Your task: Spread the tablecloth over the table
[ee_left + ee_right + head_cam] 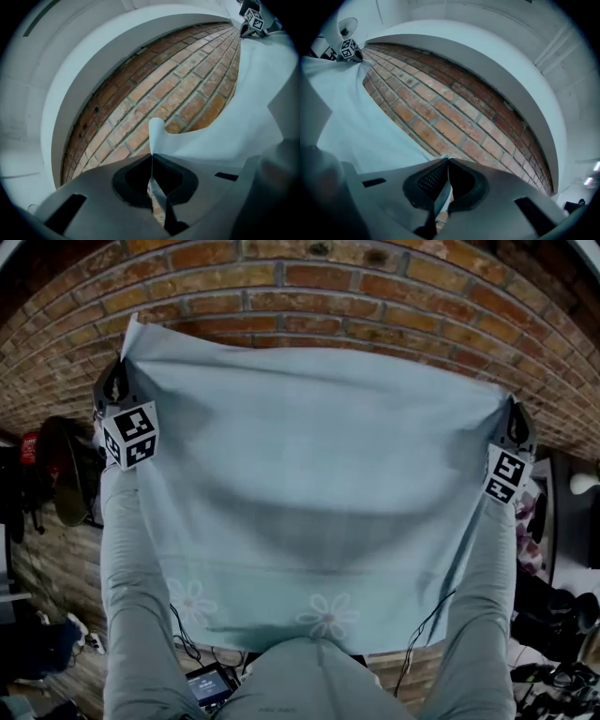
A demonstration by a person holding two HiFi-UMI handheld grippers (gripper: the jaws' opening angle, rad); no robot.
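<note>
A pale blue tablecloth [319, 493] with white flowers near its lower hem hangs stretched between my two grippers in front of a brick wall, hiding whatever lies below it. My left gripper [120, 381] is shut on its upper left corner, and the cloth's edge [157, 129] sticks up from between the shut jaws in the left gripper view [152, 157]. My right gripper [514, 418] is shut on the upper right corner; the cloth [356, 117] runs off to the left from its jaws [448, 161]. The table is not visible.
A red brick wall [309, 296] stands straight ahead, under a white arch [487, 51]. Dark clutter lies on the floor at left [66, 474] and right [562, 615]. A small screen device [211, 682] with cables lies near my legs.
</note>
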